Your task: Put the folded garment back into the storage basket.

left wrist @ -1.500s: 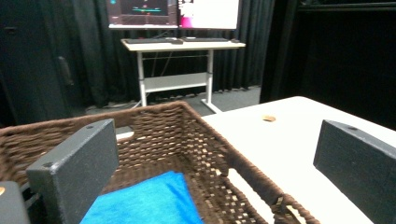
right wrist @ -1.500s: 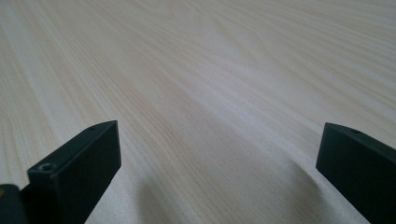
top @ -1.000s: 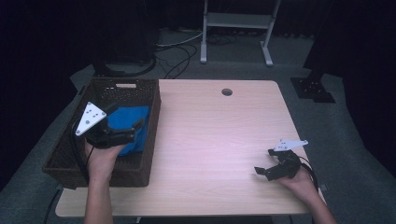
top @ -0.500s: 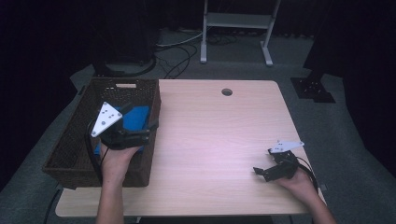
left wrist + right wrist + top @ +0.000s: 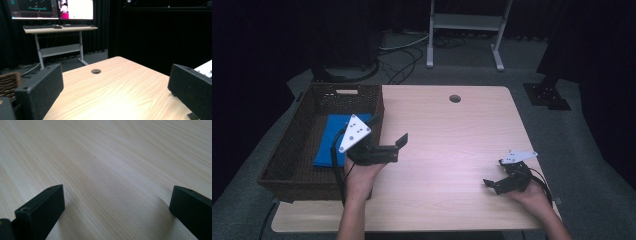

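Note:
My left gripper (image 5: 388, 131) hovers over the table just right of the wicker basket (image 5: 292, 145), open and empty. In the left gripper view its jaws (image 5: 115, 90) stand wide apart and frame bare wood and the table's round hole (image 5: 96, 71). A flat blue item (image 5: 332, 142) lies on the basket's floor, apart from the gripper. My right gripper (image 5: 496, 173) rests low near the table's front right corner, open. The right gripper view has its jaws (image 5: 115, 207) spread over plain tabletop.
The light wooden table (image 5: 447, 135) has a cable hole (image 5: 455, 98) near its far edge. The basket sits at the table's left edge. Beyond the table are a desk frame (image 5: 464, 22) and floor cables (image 5: 402, 55). A desk with monitors (image 5: 57, 27) stands behind.
My left gripper has come up out of the basket and moved right over the table, leaving the blue item inside. The right gripper has hardly moved.

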Tool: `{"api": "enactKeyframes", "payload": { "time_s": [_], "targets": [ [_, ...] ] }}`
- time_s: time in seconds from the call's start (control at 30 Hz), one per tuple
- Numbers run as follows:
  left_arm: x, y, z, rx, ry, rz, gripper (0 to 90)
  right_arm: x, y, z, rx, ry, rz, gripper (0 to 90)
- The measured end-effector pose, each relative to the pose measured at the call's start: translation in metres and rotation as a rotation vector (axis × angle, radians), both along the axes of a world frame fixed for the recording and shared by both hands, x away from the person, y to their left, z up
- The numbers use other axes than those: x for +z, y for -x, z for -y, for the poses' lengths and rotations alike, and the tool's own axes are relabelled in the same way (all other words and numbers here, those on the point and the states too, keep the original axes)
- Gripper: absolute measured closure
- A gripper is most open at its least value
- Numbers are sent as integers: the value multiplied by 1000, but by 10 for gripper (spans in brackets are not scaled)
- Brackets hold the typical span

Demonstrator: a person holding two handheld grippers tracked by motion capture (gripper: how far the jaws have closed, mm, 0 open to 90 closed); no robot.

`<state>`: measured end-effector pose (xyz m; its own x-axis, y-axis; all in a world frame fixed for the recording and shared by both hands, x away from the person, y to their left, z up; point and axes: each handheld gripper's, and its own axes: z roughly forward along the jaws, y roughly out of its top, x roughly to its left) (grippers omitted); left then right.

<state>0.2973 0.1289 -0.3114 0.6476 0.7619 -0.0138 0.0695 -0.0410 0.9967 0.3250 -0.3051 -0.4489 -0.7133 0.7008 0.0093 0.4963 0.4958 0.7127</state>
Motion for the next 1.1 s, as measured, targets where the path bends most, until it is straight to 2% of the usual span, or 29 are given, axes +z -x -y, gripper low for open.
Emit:
{"api": "enactKeyframes", "payload": {
  "time_s": [0.2,0.33,0.7,0.83,0.93,1.1],
  "targets": [
    [-9,1,20,-44,-5,12,0,0,0,0,-1,0,0,0],
    [-15,1,28,-71,10,11,0,0,0,0,0,0,1,0],
    [-38,1,58,-120,-12,8,0,0,1,0,-4,0,1,0],
    [-52,2,66,-123,-21,19,0,0,1,0,-4,-1,1,0],
    [-63,1,70,-125,-37,12,0,0,1,0,-4,0,2,0],
    [-78,2,72,-121,-18,1,0,0,1,0,-4,0,1,0]
  ]
}}
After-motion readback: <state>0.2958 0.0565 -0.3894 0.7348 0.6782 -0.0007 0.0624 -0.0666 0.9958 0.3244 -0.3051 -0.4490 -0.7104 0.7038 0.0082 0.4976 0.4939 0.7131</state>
